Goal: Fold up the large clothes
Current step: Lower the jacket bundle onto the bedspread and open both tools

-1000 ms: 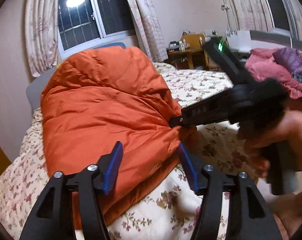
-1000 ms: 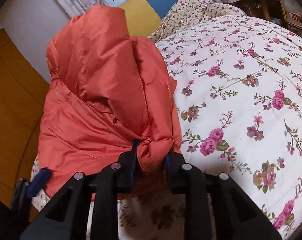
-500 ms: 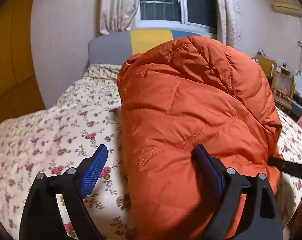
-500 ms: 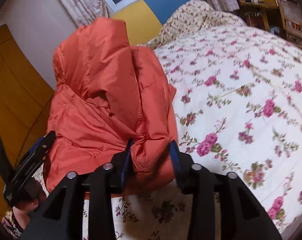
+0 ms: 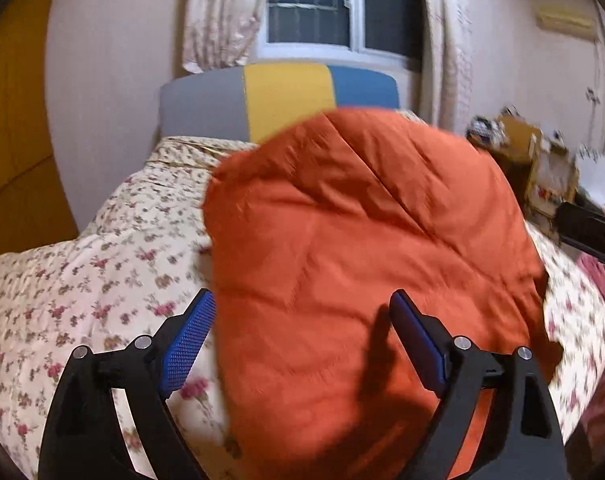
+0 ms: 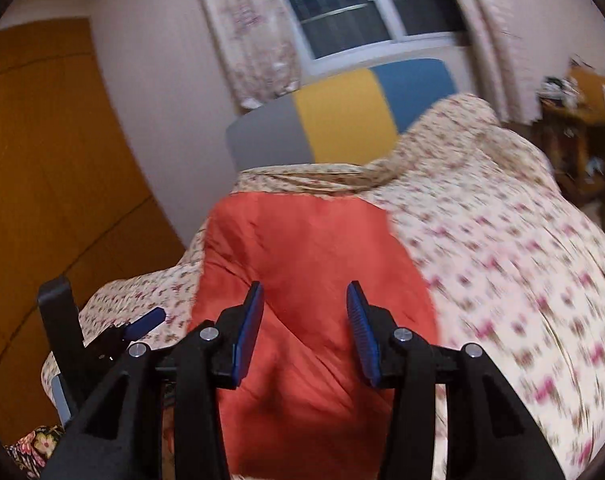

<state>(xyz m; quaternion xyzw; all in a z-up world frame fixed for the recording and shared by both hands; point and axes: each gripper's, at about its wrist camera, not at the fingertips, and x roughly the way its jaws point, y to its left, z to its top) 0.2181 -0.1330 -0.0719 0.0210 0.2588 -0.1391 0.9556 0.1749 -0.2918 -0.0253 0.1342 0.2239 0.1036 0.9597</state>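
1. Left gripper (image 5: pixel 302 344) is right up front, blue pads (image 5: pixel 188 344) spread really wide, having just opened up. The jacket's near edge sits in the gap but neither pad presses on it.
2. Right gripper (image 6: pixel 302 332) has also just let its fingers part, about halfway apart, hovering over the jacket with nothing pinched.
3. The orange puffer jacket (image 5: pixel 362 248) lies bundled on the floral bedspread (image 5: pixel 82 280), toward the near left side of the bed in the right wrist view.
4. Behind it there's a grey, yellow and blue headboard (image 5: pixel 278 96), then the curtained window (image 5: pixel 334 4).
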